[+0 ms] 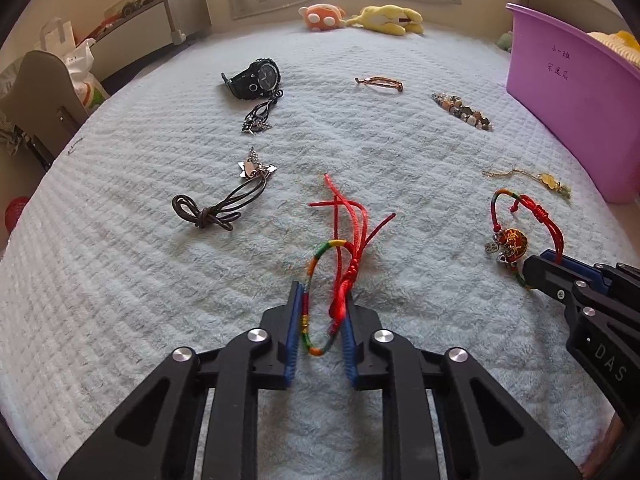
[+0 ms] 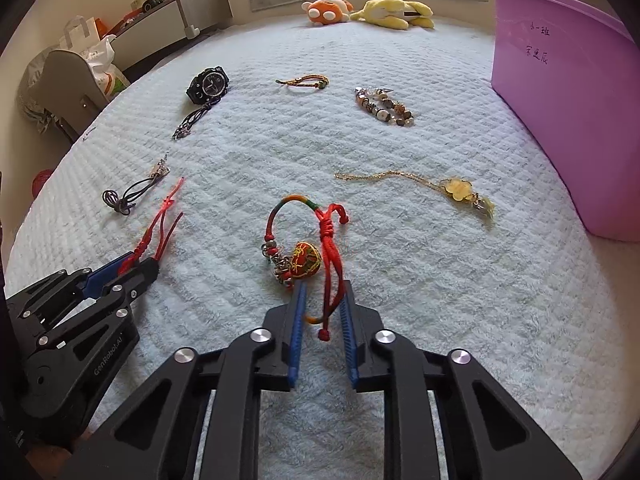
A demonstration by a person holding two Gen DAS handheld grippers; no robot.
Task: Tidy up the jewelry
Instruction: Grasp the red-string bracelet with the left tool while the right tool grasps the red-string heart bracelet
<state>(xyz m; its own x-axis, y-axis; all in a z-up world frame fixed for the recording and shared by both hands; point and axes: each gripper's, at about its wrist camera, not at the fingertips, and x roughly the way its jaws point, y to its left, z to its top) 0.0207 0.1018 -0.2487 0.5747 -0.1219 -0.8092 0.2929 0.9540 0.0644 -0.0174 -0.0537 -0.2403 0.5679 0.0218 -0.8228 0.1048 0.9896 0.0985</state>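
Left tool (image 1: 322, 292) is pinched on the multicoloured cord bracelet (image 1: 316, 280) lying on the bed (image 1: 120, 280). Right tool (image 2: 323, 292) is pinched on the red charm bracelet (image 2: 308, 240), nearer the purple bin (image 2: 560, 100) than the first bracelet.

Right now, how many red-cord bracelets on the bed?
2. The plain red-cord bracelet sits in the left tool; the red-cord bracelet with charm sits in the right tool. No others in view.
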